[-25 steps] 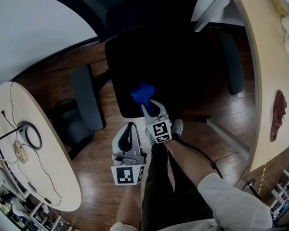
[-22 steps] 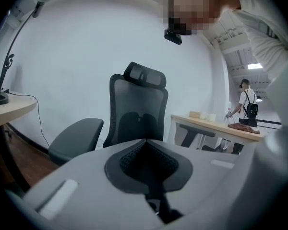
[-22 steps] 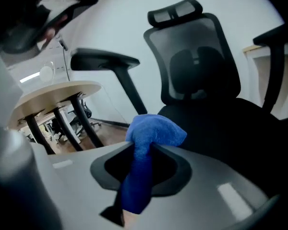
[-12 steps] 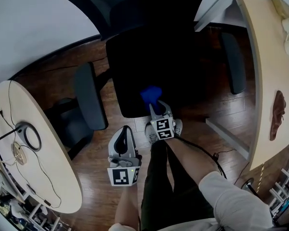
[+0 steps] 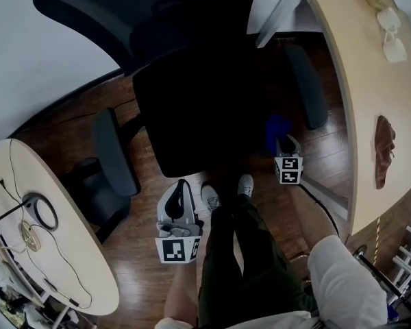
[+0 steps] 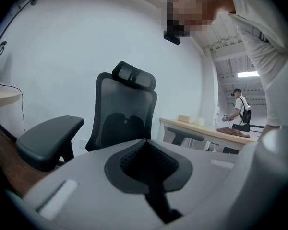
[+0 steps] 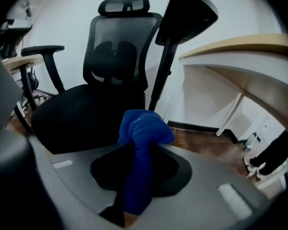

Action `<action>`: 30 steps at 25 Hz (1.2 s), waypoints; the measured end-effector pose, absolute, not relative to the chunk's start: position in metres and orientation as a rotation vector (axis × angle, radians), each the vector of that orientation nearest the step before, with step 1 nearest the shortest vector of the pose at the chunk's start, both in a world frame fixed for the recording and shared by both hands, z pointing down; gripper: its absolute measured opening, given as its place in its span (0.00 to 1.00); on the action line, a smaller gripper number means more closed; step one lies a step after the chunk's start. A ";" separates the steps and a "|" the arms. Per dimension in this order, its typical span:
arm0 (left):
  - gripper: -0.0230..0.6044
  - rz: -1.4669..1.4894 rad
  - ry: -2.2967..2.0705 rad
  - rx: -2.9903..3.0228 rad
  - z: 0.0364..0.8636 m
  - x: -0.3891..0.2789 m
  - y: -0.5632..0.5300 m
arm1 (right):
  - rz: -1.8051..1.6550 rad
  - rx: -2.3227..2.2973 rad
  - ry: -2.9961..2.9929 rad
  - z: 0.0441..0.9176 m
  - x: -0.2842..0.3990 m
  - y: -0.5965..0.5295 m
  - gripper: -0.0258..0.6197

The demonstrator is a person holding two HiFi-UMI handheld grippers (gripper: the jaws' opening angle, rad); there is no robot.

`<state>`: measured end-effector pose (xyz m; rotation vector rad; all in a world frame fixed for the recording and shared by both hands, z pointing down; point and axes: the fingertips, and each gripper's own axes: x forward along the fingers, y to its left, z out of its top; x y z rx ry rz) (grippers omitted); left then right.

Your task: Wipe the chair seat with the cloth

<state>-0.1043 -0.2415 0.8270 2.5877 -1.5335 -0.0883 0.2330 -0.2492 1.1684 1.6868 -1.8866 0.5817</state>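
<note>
**Cloth clamped but off the seat: no wiping contact now**

Head view: right gripper (image 5: 282,142) holds the blue cloth (image 5: 276,127) above the floor, between the chair seat (image 5: 192,122) and the armrest (image 5: 305,88) on that side, clear of the seat. Left gripper (image 5: 182,186) hangs just off the seat's front edge.

Left gripper view: jaws pressed together, nothing between them. Backrest (image 6: 125,114) ahead.

Right gripper view: jaws pinch the cloth's tail and the bunched end pokes out front. The seat lies to the left.

My read: move the bunch over the seat, press it flat, and use overlapping strokes edge to edge, with jaw tips off the upholstery.

Writing: none readable, only square markers (image 5: 288,170) on the cubes.
</note>
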 end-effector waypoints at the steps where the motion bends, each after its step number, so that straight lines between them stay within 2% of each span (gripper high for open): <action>1: 0.04 -0.074 -1.524 2.598 0.828 -0.100 -0.241 | 0.596 1.702 -1.900 1.162 0.230 -0.251 0.19; 4: 0.04 -0.044 -1.505 2.620 0.815 -0.092 -0.244 | 0.566 1.738 -2.036 1.109 0.193 -0.261 0.18; 8: 0.04 0.019 -1.530 2.620 0.748 -0.096 -0.242 | 0.471 1.820 -2.284 0.937 0.132 -0.262 0.18; 15: 0.04 -0.117 -1.666 2.623 0.517 -0.122 -0.196 | 0.088 1.868 -2.647 0.546 0.068 -0.209 0.18; 20: 0.04 -0.234 -1.736 2.611 0.377 -0.131 -0.140 | -0.132 1.845 -2.800 0.358 0.059 -0.136 0.19; 24: 0.04 -0.278 -1.737 2.696 0.301 -0.140 -0.102 | -0.286 1.842 -2.842 0.274 0.051 -0.090 0.19; 30: 0.04 -0.363 -1.756 2.785 0.254 -0.150 -0.047 | -0.447 1.854 -2.855 0.233 0.073 -0.025 0.19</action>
